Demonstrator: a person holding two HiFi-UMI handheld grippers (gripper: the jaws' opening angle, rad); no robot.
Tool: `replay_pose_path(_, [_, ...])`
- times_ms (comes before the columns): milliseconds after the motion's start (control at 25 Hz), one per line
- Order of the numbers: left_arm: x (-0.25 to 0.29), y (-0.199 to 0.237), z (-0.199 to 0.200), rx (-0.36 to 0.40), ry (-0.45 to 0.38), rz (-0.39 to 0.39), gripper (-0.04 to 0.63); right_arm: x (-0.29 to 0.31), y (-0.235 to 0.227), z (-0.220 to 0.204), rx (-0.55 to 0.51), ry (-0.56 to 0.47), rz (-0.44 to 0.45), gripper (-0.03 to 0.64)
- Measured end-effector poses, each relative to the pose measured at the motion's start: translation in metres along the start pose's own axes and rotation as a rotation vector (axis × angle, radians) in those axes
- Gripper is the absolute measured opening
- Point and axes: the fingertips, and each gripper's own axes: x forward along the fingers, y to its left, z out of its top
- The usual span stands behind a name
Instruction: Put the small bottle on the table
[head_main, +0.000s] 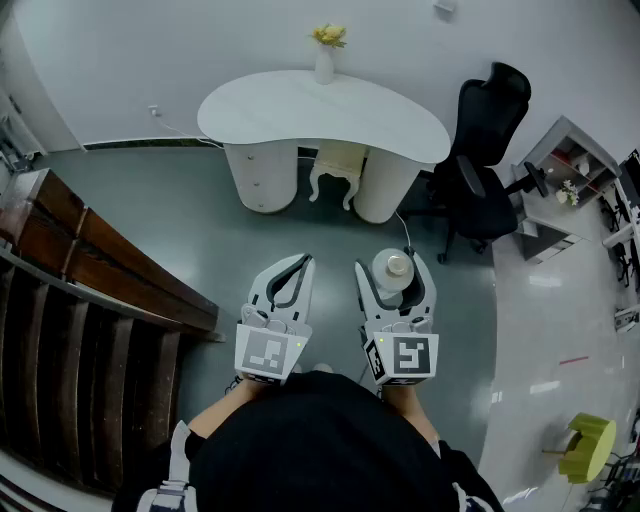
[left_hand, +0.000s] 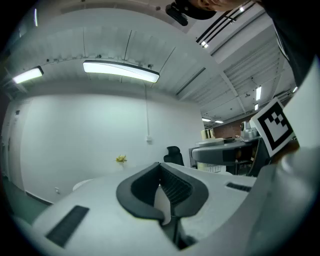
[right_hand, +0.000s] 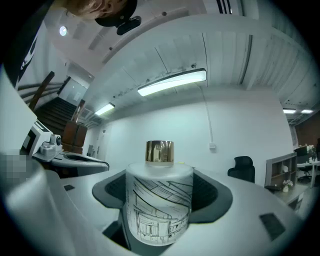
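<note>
The small bottle (head_main: 393, 272), frosted white with a line drawing and a gold cap, stands upright between the jaws of my right gripper (head_main: 392, 265), held above the grey floor. In the right gripper view the bottle (right_hand: 159, 200) fills the space between the dark pads, which press on its sides. My left gripper (head_main: 302, 262) hangs beside it on the left, shut and holding nothing; its pads (left_hand: 172, 187) meet in the left gripper view. The white curved table (head_main: 320, 110) stands farther ahead, apart from both grippers.
A white vase of yellow flowers (head_main: 326, 55) sits at the table's back edge, and a small white stool (head_main: 335, 172) is tucked under the table. A black office chair (head_main: 485, 170) stands right of the table. A wooden stair rail (head_main: 80, 290) runs along the left. A yellow stool (head_main: 588, 445) is at lower right.
</note>
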Motion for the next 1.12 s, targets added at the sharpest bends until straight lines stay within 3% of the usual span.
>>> replay_pose_path(240, [0.011, -0.001, -0.015, 0.038, 0.076, 0.007, 0.008, 0.007, -0.014, -0.002, -0.005, -0.004, -0.003, 0.334])
replay_pose_path(400, [0.024, -0.008, -0.011, 0.024, 0.037, -0.003, 0.008, 0.010, -0.025, -0.003, -0.004, -0.006, -0.004, 0.334])
replay_pose_path(680, [0.039, -0.016, -0.021, 0.040, 0.083, 0.019, 0.008, 0.016, -0.043, -0.007, 0.001, -0.006, 0.018, 0.334])
replay_pose_path(840, [0.050, -0.026, -0.019, 0.026, 0.033, 0.016, 0.008, 0.016, -0.054, -0.008, 0.008, -0.013, 0.038, 0.334])
replay_pose_path(1120, [0.063, -0.024, -0.031, 0.022, 0.104, 0.043, 0.008, 0.025, -0.067, -0.016, 0.016, -0.006, 0.057, 0.336])
